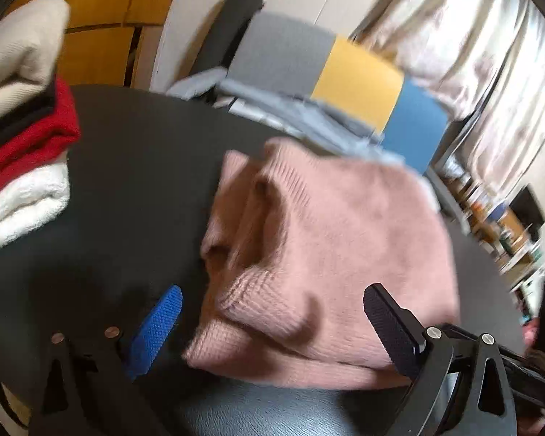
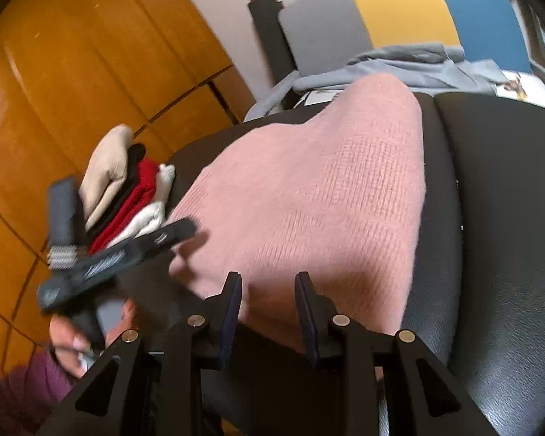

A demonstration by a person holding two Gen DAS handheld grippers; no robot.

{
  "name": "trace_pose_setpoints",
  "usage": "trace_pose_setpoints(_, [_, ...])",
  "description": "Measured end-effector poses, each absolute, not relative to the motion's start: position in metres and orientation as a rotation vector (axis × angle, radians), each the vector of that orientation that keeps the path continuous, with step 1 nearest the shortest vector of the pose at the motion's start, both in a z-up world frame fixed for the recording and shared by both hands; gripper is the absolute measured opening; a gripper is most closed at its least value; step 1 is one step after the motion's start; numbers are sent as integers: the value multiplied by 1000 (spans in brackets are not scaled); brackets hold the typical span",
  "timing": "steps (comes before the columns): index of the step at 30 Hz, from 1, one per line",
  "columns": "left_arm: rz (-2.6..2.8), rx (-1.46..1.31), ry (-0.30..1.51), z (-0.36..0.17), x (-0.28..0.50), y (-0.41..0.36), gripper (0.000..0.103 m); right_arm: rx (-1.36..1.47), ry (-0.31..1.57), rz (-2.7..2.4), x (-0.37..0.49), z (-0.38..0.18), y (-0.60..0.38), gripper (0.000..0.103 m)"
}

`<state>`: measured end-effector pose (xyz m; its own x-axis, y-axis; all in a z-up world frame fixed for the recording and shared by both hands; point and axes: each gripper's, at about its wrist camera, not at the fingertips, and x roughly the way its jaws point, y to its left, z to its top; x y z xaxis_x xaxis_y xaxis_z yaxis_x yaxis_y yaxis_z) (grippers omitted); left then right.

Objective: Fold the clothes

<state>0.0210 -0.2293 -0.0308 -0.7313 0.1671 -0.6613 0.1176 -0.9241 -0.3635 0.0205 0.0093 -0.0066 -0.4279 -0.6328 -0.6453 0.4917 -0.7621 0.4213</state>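
A folded pink sweater (image 1: 327, 239) lies on the black table (image 1: 134, 167). My left gripper (image 1: 272, 312) is open wide, its blue pad (image 1: 160, 327) on the tabletop left of the sweater and its black pad (image 1: 388, 327) over the sweater's near right corner. In the right wrist view the pink sweater (image 2: 309, 189) stretches away from my right gripper (image 2: 270, 290). Its fingers stand a narrow gap apart above the sweater's flat near edge, holding nothing. The left gripper (image 2: 127, 247) shows blurred at that view's left, held by a hand (image 2: 69, 338).
A stack of folded clothes (image 1: 21, 145), beige, black, red and white, sits at the table's left edge (image 2: 127, 196). Behind the table stands a grey, yellow and blue chair (image 1: 356, 80) with a grey-blue garment (image 2: 399, 65) on it. Wooden cabinet (image 2: 91, 72) left, curtain (image 1: 472, 36) right.
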Motion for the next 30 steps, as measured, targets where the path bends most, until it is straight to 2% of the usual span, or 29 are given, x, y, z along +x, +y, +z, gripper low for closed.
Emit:
trace_pose_setpoints(2, [2835, -1163, -647, -35, 17, -229, 100, 1104, -225, -2175, 27, -10, 15, 30])
trace_pose_setpoints(3, [2834, -1160, -690, -35, 15, -231, 98, 1129, -289, -2131, 29, -16, 22, 30])
trace_pose_setpoints(6, [2805, -1167, -780, -34, 11, -231, 76, 1207, -557, -2002, 30, -38, 49, 30])
trace_pose_setpoints(7, [2789, -1183, -799, -34, 9, -232, 61, 1228, -635, -1978, 27, -45, 56, 30])
trace_pose_setpoints(8, [2774, -1198, -814, -34, 6, -232, 51, 1248, -712, -1953, 25, -52, 62, 30])
trace_pose_setpoints(11, [2766, -1227, -780, -32, 6, -232, 41, 1289, -971, -1869, 12, -75, 77, 31])
trace_pose_setpoints(13, [2756, -1237, -765, -32, 3, -233, 32, 1289, -1217, -1729, 6, -93, 87, 32])
trace_pose_setpoints(14, [2753, -1239, -766, -32, 0, -234, 31, 1275, -1338, -1657, 6, -103, 91, 32])
trace_pose_setpoints(20, [2698, -1232, -880, -27, 0, -249, 26, 1243, -1635, -1464, 17, -128, 102, 35])
trace_pose_setpoints(26, [2637, -1165, -877, -13, -1, -244, 20, 1172, -1823, -1464, 19, -137, 100, 37])
trace_pose_setpoints(28, [2625, -1137, -883, -7, 1, -242, 20, 1167, -1850, -1477, 19, -139, 99, 13])
trace_pose_setpoints(30, [2630, -1139, -867, -2, 3, -242, 18, 1144, -1771, -1507, 17, -123, 97, 11])
